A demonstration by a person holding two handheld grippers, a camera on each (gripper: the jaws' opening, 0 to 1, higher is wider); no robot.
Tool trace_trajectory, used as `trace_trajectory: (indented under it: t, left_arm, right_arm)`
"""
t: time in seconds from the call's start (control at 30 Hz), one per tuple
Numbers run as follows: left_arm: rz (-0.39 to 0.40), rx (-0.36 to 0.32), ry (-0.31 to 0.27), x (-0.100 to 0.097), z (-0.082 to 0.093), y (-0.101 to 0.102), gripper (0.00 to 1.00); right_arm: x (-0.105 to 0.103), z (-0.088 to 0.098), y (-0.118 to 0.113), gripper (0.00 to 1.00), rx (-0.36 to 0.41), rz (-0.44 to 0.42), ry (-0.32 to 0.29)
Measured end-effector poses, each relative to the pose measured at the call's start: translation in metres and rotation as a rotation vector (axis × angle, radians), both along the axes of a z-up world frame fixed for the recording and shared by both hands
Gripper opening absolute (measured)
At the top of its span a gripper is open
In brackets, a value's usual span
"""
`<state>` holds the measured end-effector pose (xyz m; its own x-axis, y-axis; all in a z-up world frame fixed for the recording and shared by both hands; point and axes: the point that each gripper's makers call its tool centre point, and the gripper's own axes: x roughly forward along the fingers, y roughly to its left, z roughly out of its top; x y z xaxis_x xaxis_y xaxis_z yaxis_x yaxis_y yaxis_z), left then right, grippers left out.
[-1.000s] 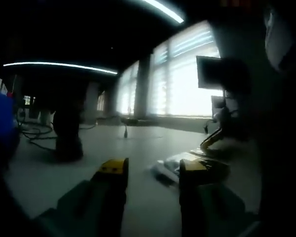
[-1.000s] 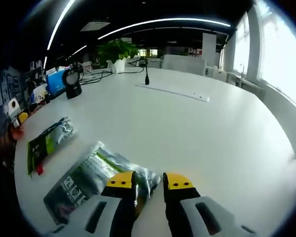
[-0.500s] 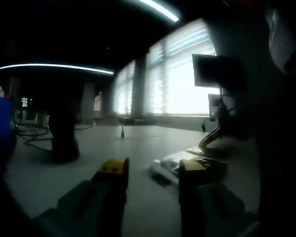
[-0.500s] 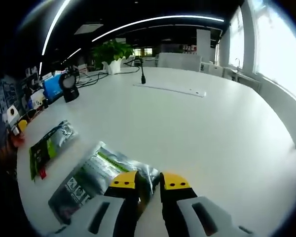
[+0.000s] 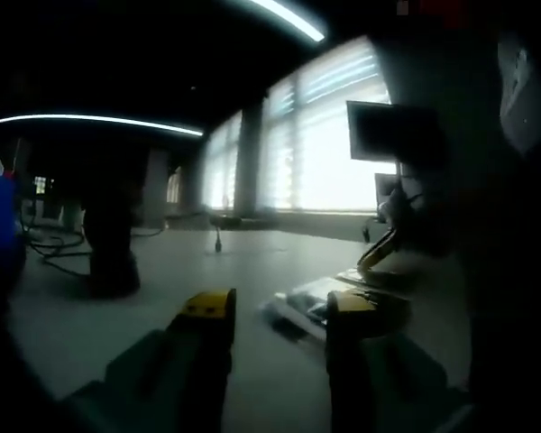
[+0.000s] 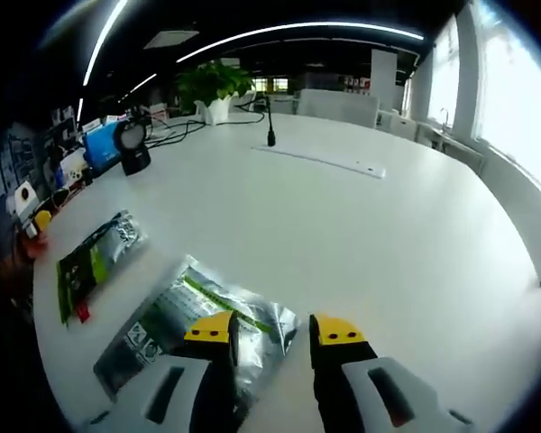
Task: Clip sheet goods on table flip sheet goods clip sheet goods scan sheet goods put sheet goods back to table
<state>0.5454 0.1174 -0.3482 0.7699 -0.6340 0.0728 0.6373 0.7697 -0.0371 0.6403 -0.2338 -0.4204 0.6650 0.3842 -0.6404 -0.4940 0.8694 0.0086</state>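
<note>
In the right gripper view the right gripper (image 6: 275,329) hangs with its yellow-tipped jaws spread over the near corner of a silvery sheet-goods pouch (image 6: 194,316) lying flat on the white table (image 6: 370,234). A second green pouch (image 6: 95,262) lies apart, farther left. Print on both is too small to read.

The left gripper view is dim: the left gripper (image 5: 278,311) also has its jaws spread, low over the table, with the pouch (image 5: 311,302) just beyond its right jaw.

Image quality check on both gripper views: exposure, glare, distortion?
Left gripper view: backlit by blown-out windows, table and jaws dim, soft detail. Right gripper view: evenly lit, sharp, strong fisheye bend; slight sheen on the silver packet.
</note>
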Motion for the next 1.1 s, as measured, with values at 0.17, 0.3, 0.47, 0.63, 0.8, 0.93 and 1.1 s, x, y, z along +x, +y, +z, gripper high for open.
trace_trajectory:
  t: [0.17,0.3,0.47,0.63,0.8,0.93,1.1]
  left_arm:
    - [-0.002,0.007,-0.001,0.0,-0.001,0.0,0.33]
    - [-0.008,0.011,-0.004,-0.001,-0.001,-0.001,0.33]
    - [-0.006,0.006,-0.005,-0.001,0.0,-0.001,0.33]
    - [-0.004,0.008,-0.006,-0.001,-0.001,0.0,0.33]
    - [-0.003,0.012,-0.007,-0.002,-0.001,-0.001,0.33]
    - [-0.002,0.008,-0.006,-0.001,-0.001,-0.001,0.33]
    - [0.0,0.012,-0.007,-0.002,-0.001,-0.001,0.33]
  right_arm:
    - [0.003,-0.003,0.004,0.28,-0.011,0.011,0.013]
    - [0.006,-0.004,0.004,0.27,-0.034,0.016,0.038]
    - [0.007,-0.004,0.006,0.26,-0.06,0.032,0.054]
    - [0.009,-0.005,0.002,0.18,-0.076,0.016,0.067]
    - [0.008,-0.005,0.0,0.17,-0.079,0.012,0.067]
    - [0.008,-0.005,0.0,0.15,-0.077,0.001,0.065]
    - [0.009,-0.005,-0.001,0.08,-0.086,-0.017,0.057]
